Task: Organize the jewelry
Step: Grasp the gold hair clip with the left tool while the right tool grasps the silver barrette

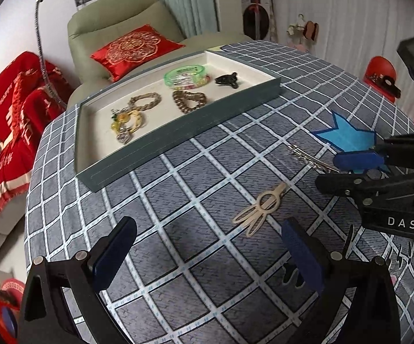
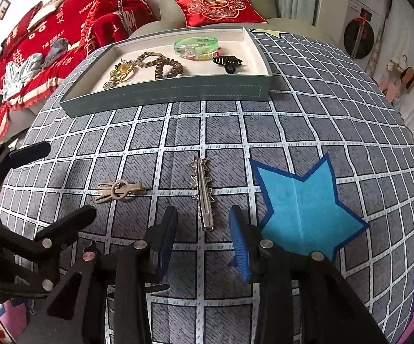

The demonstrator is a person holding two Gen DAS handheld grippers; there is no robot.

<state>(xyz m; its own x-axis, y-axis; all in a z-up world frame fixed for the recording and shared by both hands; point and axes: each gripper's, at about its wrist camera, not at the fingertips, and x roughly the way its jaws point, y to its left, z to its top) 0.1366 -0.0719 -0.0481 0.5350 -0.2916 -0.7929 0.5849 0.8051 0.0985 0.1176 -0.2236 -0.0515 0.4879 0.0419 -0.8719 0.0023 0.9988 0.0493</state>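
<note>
A grey jewelry tray stands at the far side of the table and holds chain bracelets, a green bangle and a black claw clip. A beige hair clip lies on the checked cloth just ahead of my left gripper, which is open and empty. A silver spiked hair clip lies right in front of my right gripper, which is open, its fingers either side of the clip's near end.
A blue star patch is on the cloth to the right of the silver clip. A sofa with a red cushion stands behind the table. The table edge curves away on the left and right.
</note>
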